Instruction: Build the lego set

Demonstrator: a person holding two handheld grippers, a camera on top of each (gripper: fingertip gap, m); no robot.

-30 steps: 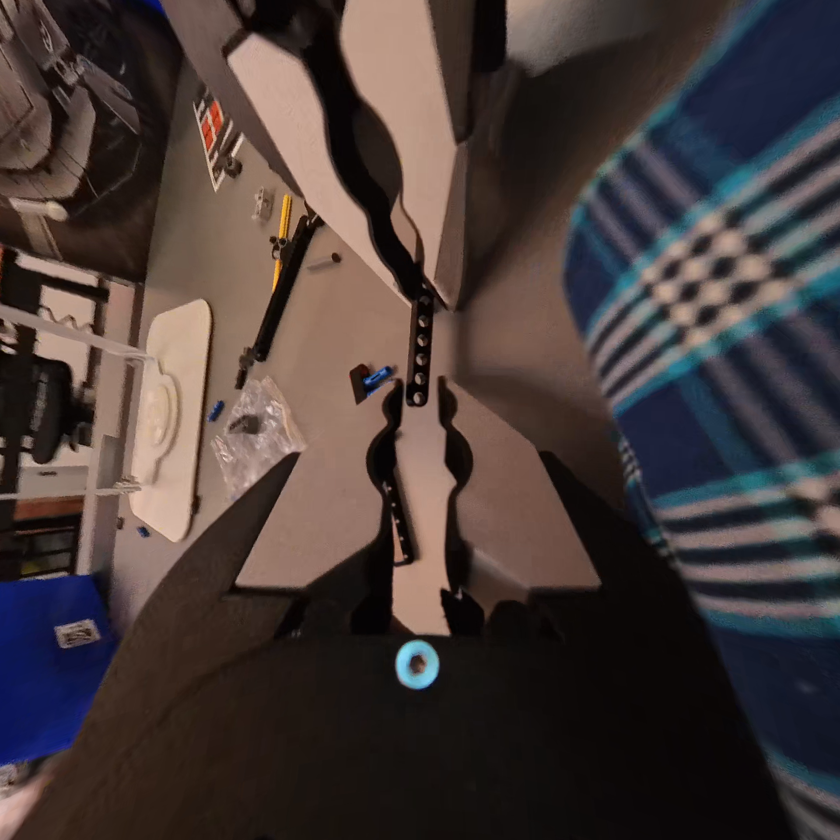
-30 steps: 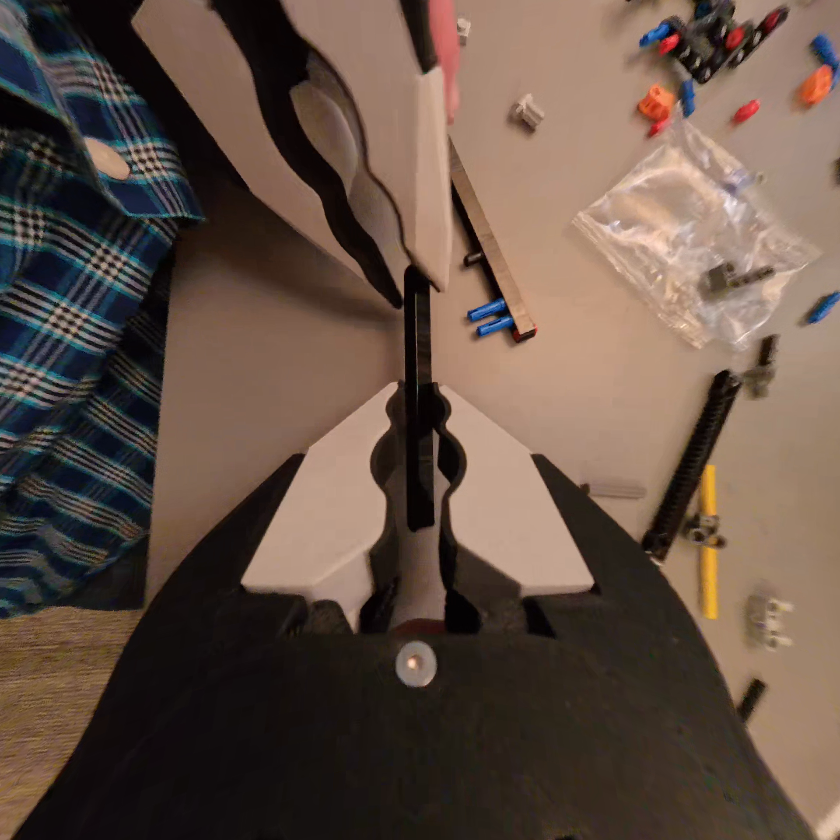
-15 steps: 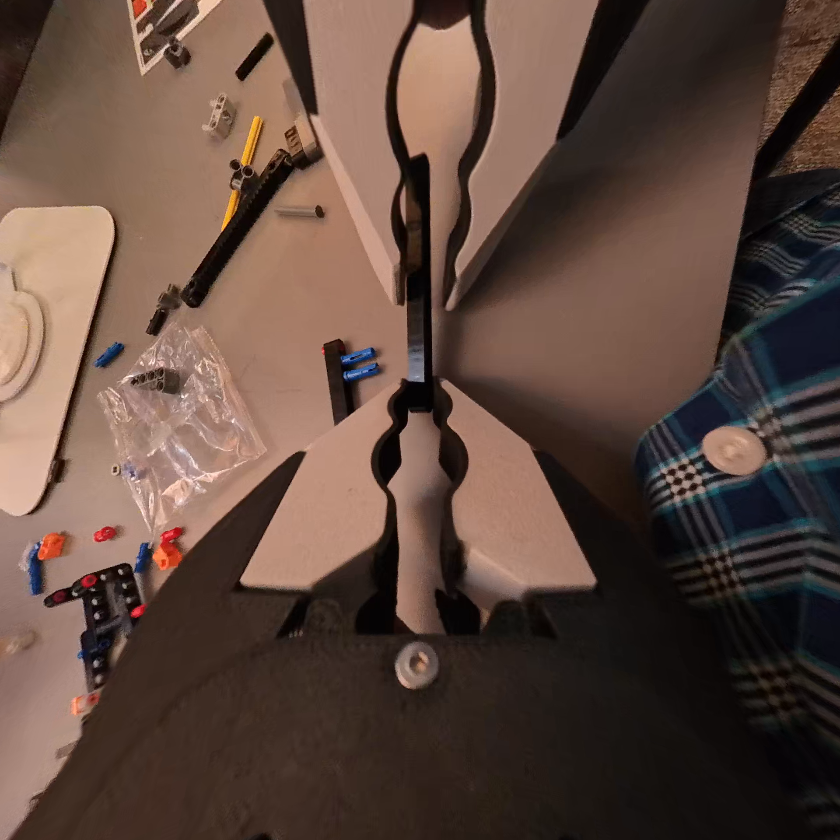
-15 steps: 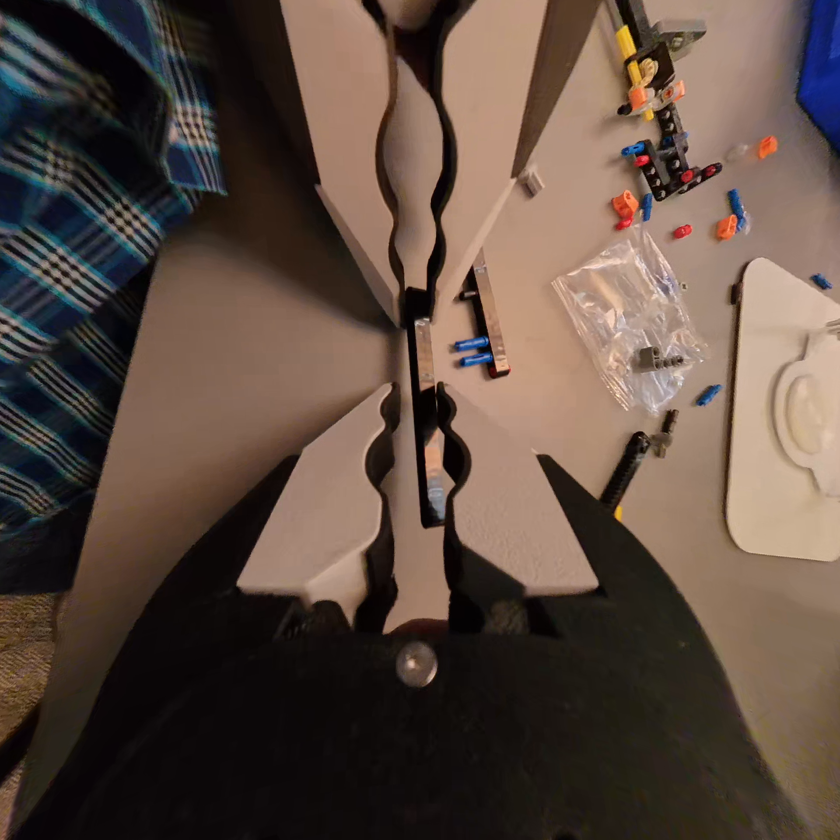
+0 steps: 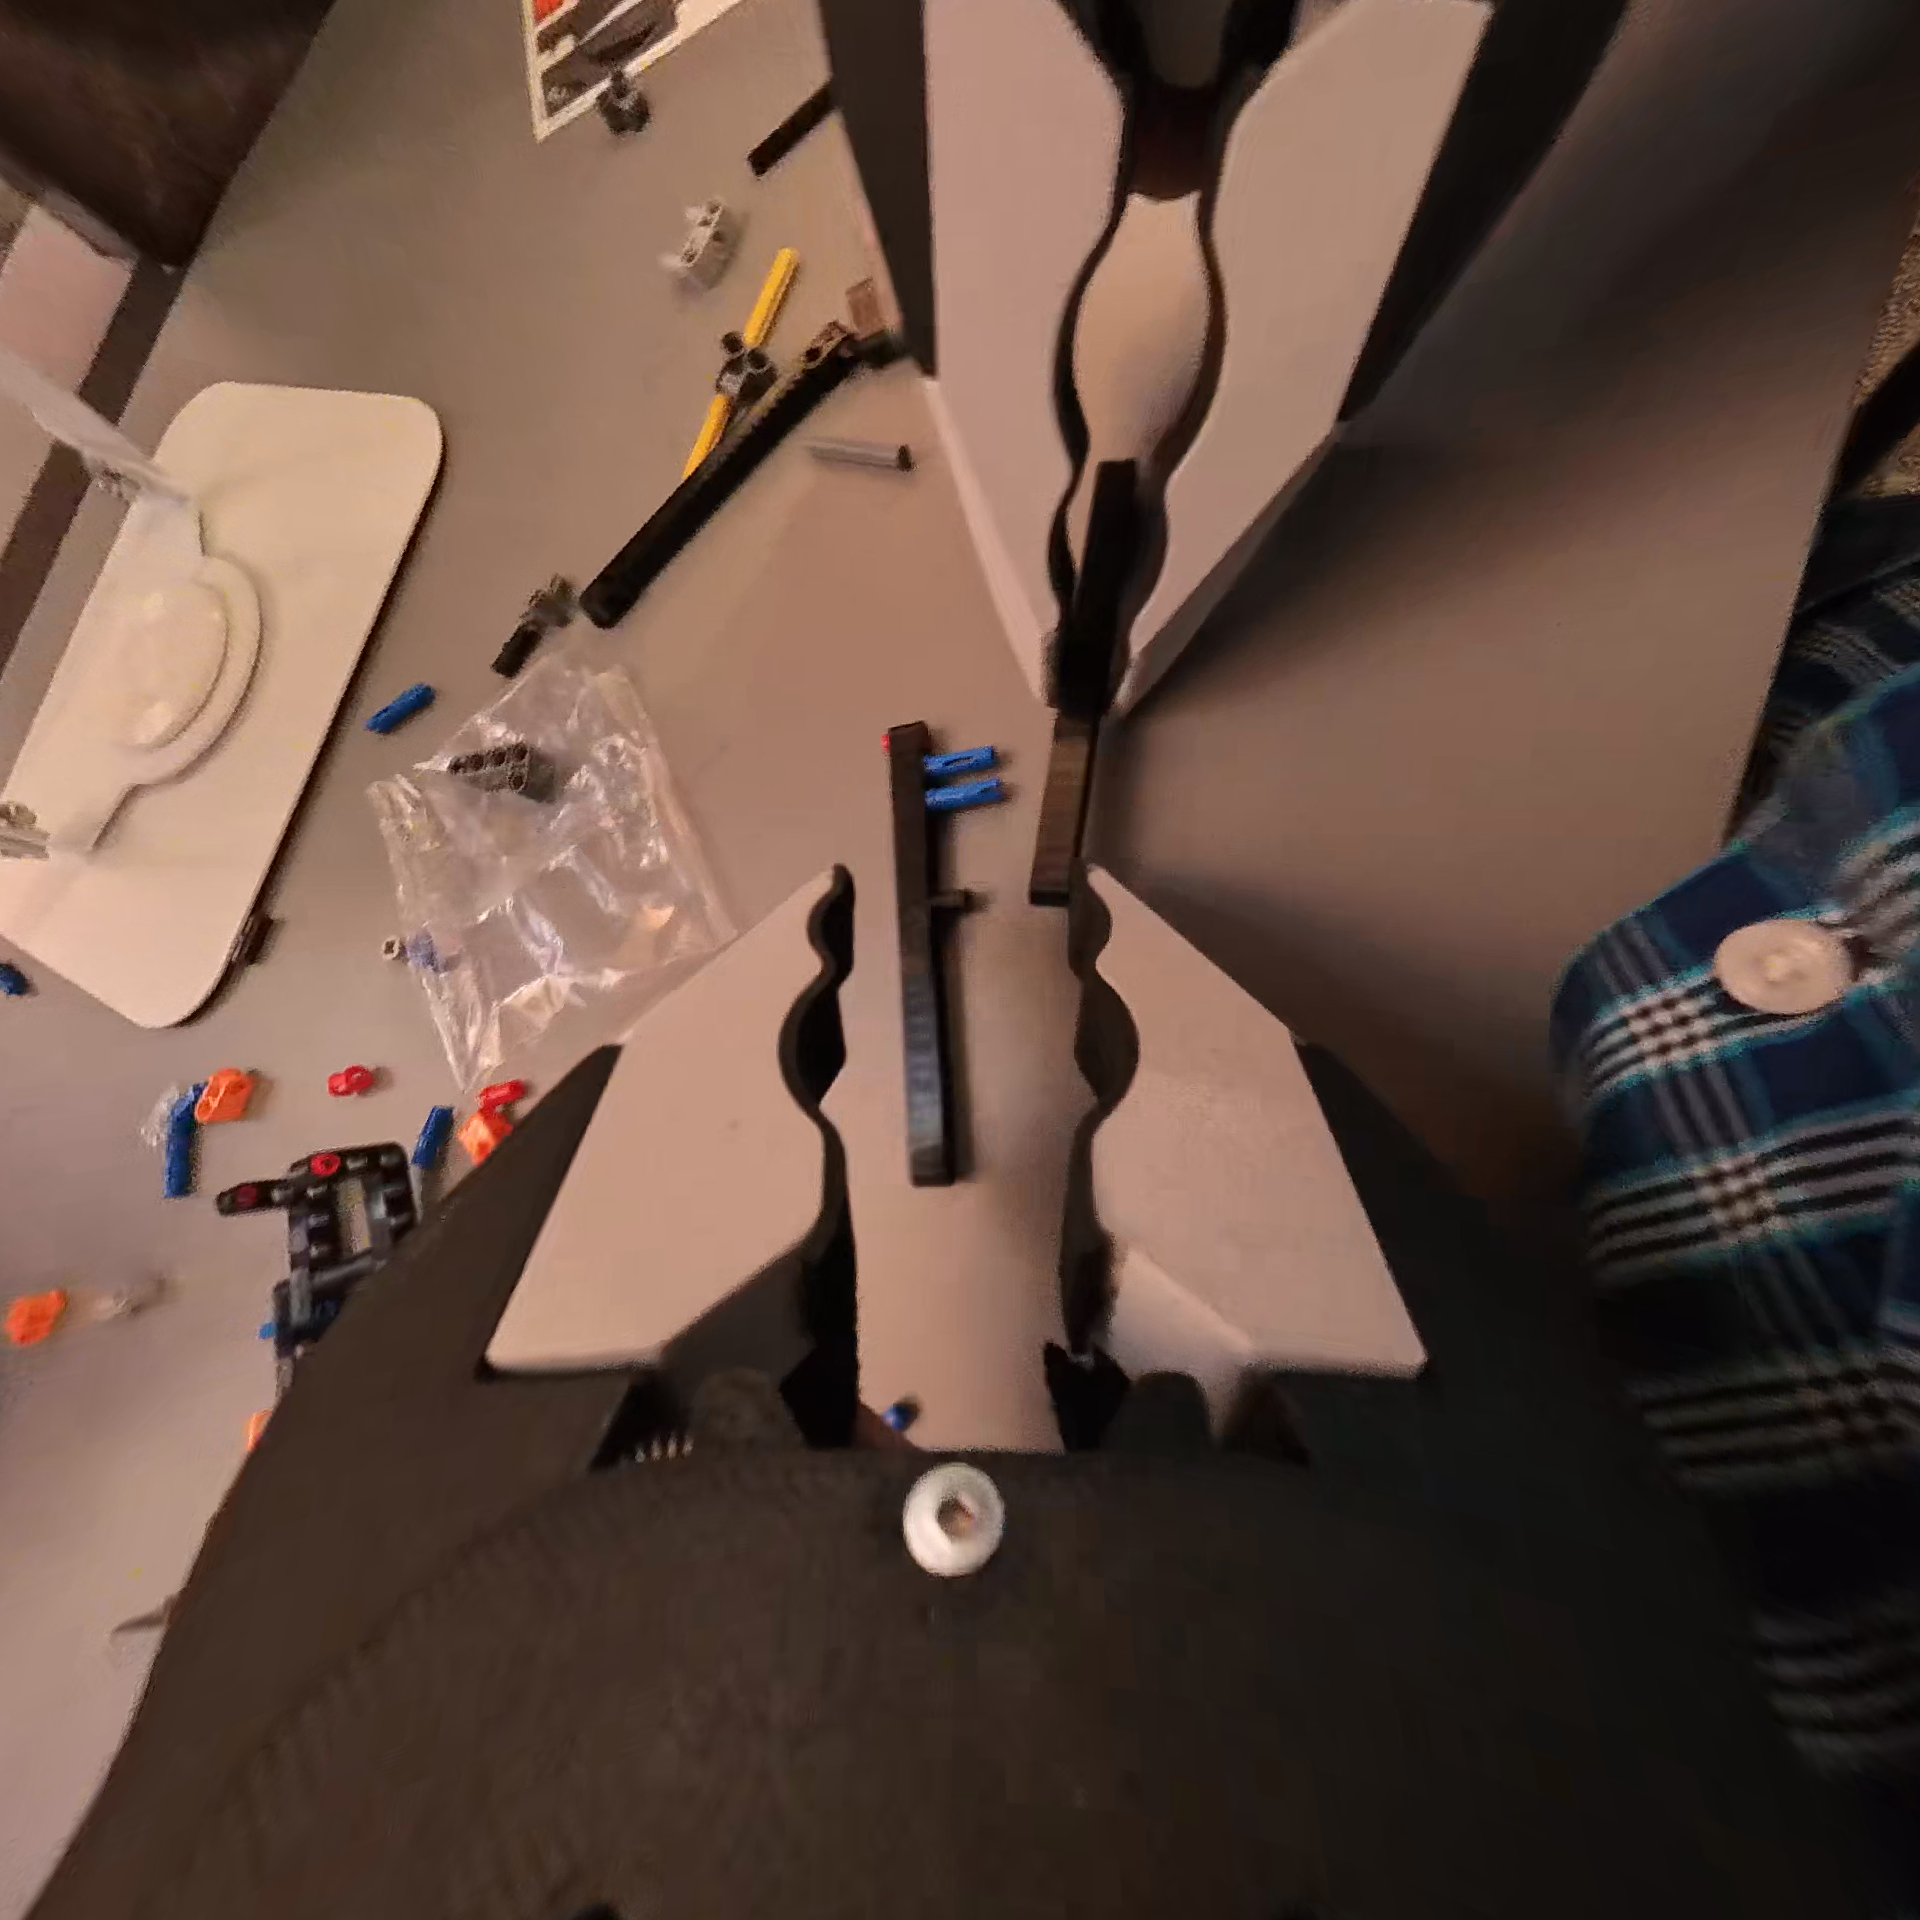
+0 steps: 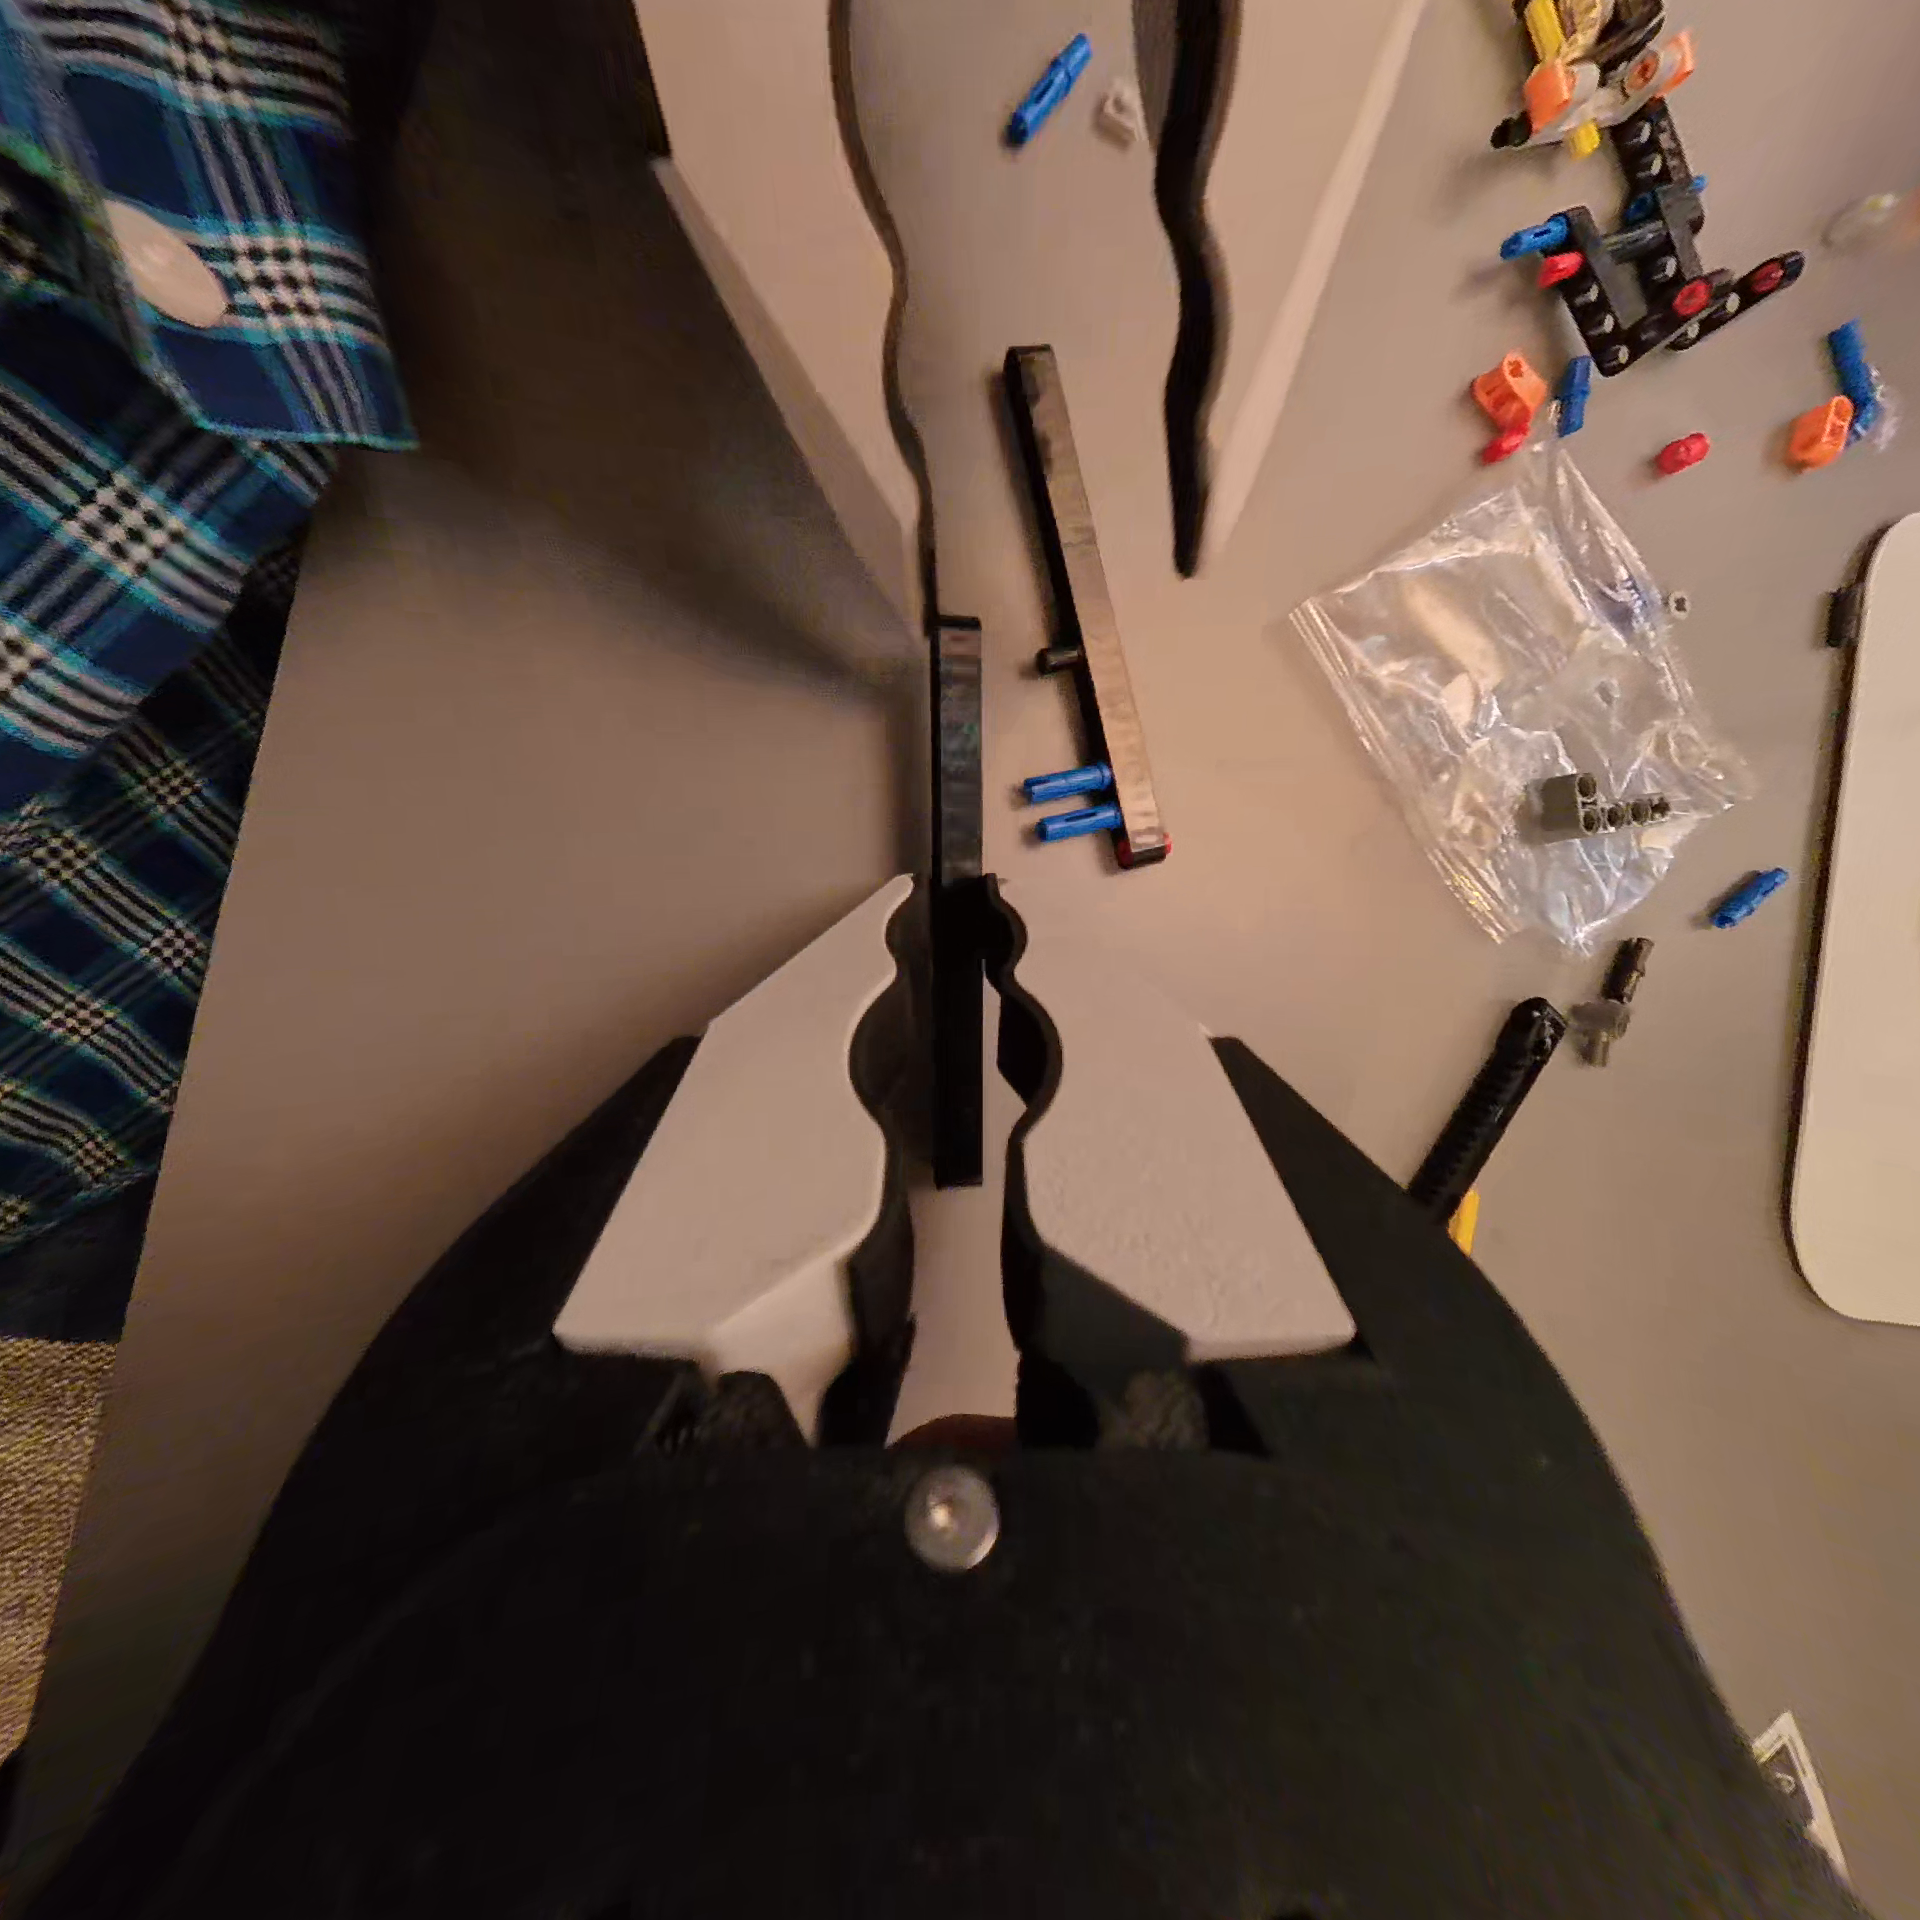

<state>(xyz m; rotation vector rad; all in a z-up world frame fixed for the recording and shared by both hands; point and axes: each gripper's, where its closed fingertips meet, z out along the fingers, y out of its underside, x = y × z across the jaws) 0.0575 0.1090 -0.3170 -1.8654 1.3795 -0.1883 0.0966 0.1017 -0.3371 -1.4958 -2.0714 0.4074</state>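
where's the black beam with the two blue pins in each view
Left wrist view: the black beam with two blue pins lies on the table at centre, seen between the open left gripper fingers, pins at its far end.
Right wrist view: same beam upper centre, pins at its near end.
Shared landmark: the clear plastic bag.

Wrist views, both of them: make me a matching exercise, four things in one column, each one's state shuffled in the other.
1 left gripper
2 right gripper
3 bag
4 loose beam

A holds a grey piece
B open
C has two blue pins
D shut on a black beam

Pairs: 1-B, 2-D, 3-A, 4-C
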